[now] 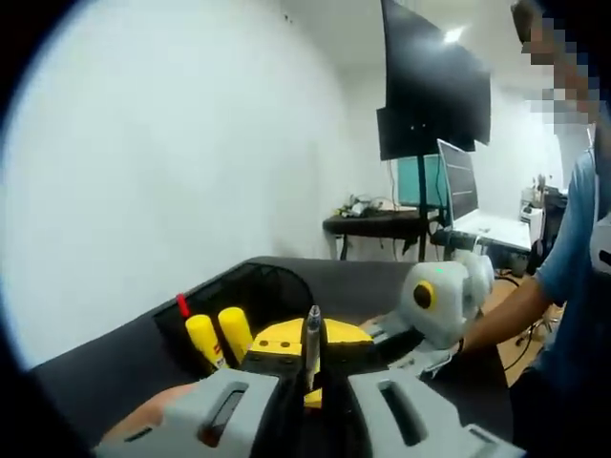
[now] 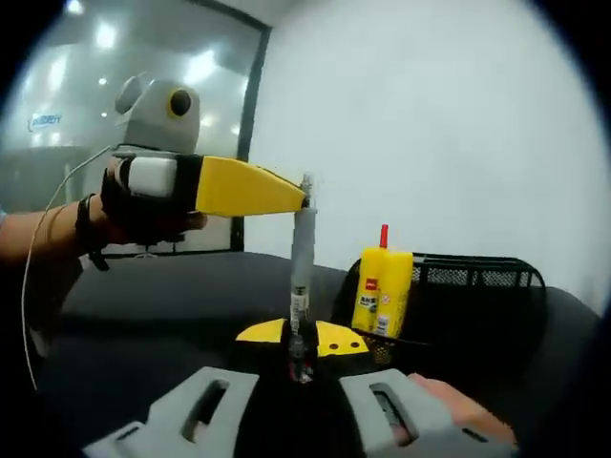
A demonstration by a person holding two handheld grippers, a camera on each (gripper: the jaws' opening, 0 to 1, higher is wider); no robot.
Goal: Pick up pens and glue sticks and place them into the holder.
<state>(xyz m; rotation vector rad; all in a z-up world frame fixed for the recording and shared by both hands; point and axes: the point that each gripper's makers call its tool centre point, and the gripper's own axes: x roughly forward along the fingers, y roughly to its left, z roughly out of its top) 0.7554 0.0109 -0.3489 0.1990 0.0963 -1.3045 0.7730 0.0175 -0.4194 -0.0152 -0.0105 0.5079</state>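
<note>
Clamping a grey pen (image 1: 312, 334) with the left gripper (image 1: 304, 351), jaws drawn narrow around its barrel, pen tip pointing up beyond the yellow jaw ends. Pinching the same pen's lower end with the right gripper (image 2: 301, 342), jaws likewise narrow, the pen standing upright straight ahead of it and meeting the left gripper's yellow tip at its top. Hovering over the dark counter (image 2: 172, 296). Facing a black mesh holder (image 2: 477, 286) ahead and to the right of the right gripper, ahead and slightly left of the left gripper. Showing two yellow glue sticks (image 2: 382, 286) standing in the holder's near end.
</note>
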